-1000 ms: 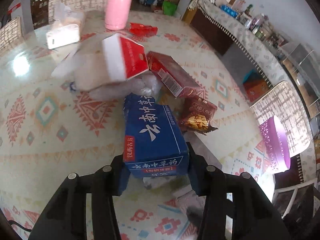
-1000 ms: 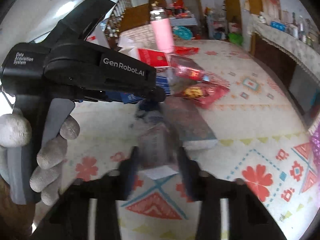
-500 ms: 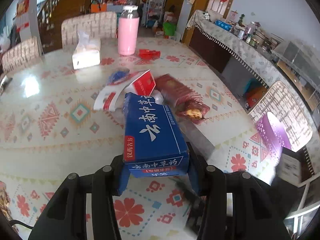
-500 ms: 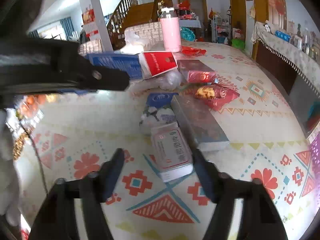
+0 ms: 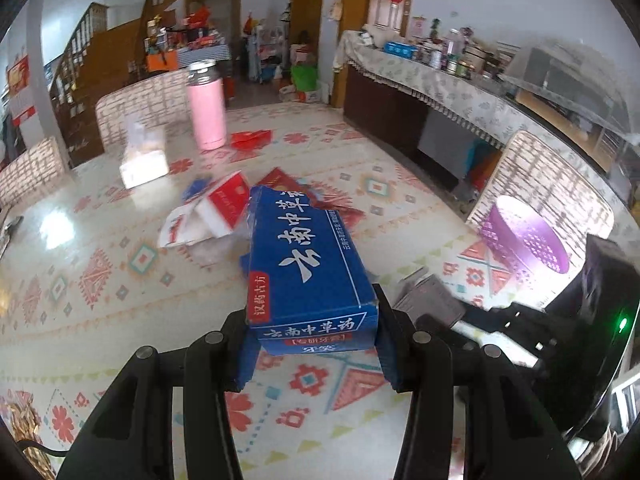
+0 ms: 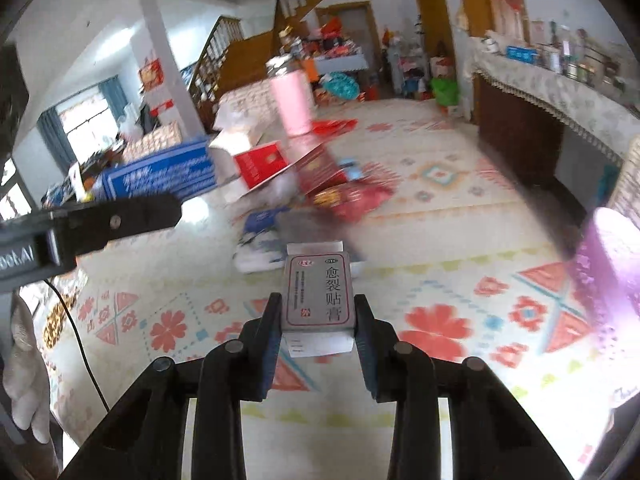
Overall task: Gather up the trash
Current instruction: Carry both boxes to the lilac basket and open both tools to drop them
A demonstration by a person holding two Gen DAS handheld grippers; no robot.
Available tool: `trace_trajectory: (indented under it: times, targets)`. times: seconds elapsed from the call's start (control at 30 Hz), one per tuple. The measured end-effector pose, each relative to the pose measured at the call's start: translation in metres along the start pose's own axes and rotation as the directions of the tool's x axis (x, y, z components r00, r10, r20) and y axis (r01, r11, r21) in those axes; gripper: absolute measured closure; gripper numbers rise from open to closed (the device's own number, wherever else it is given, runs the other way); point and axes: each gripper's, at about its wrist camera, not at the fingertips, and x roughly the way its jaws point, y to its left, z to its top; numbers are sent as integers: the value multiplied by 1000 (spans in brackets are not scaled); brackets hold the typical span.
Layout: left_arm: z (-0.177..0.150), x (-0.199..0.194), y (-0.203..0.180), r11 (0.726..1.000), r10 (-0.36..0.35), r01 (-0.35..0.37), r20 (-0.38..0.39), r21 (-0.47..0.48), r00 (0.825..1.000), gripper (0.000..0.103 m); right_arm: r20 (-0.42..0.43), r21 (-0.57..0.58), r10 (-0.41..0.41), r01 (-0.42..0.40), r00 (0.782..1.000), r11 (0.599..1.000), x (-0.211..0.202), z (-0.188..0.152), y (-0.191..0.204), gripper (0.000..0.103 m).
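Observation:
My left gripper (image 5: 314,344) is shut on a blue toothpaste box (image 5: 306,264) and holds it above the table. My right gripper (image 6: 318,320) is shut on a small grey medicine box (image 6: 319,294), lifted off the table. The blue box (image 6: 160,174) and the left gripper also show at the left of the right wrist view. A pile of trash lies on the patterned tablecloth: a red-and-white carton (image 5: 224,204), a dark red box (image 6: 320,166), a red snack bag (image 6: 352,198) and a blue-white packet (image 6: 260,240). A purple bin (image 5: 524,240) stands at the right edge.
A pink bottle (image 5: 206,106) and a tissue pack (image 5: 142,156) stand at the table's far side, with a red wrapper (image 5: 250,138) beside the bottle. Chairs (image 5: 540,188) ring the table. A sideboard (image 5: 440,96) runs along the right wall.
Both grippers have risen and pulled back from the pile. The right gripper closed on the grey medicine box and lifted it. The left still holds the blue box.

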Motion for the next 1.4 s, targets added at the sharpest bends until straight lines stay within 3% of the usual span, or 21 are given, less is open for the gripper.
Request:
trace_trajectory:
  times: [0.3, 0.53, 0.87, 1.03, 1.1, 1.17, 1.3, 1.4]
  targets:
    - [17, 24, -77, 992, -71, 75, -40, 105, 997, 55, 85, 164, -118, 102, 989, 981, -65, -1, -100, 65]
    - [42, 53, -161, 962, -160, 173, -75, 212, 984, 55, 124, 291, -230, 187, 965, 938, -106, -2, -182, 65]
    - [78, 113, -255, 921, -283, 320, -184, 221, 941, 55, 106, 411, -326, 257, 939, 875, -132, -7, -269, 65]
    - [92, 134, -288, 905, -321, 363, -206, 223, 925, 55, 92, 429, -339, 270, 936, 862, -125, -1, -288, 64]
    - [94, 141, -293, 906, -325, 369, -214, 209, 921, 49, 78, 426, -345, 281, 935, 860, -117, 2, -295, 64]
    - [94, 143, -293, 908, -330, 372, -218, 193, 919, 34, 62, 444, -348, 287, 935, 849, -110, 5, -300, 60]
    - [85, 138, -286, 914, -304, 347, -212, 211, 929, 30, 76, 444, -327, 262, 942, 857, -109, 1, -293, 41]
    - [76, 131, -276, 921, -280, 322, -206, 217, 938, 30, 77, 426, -318, 257, 945, 867, -108, -1, -283, 41]
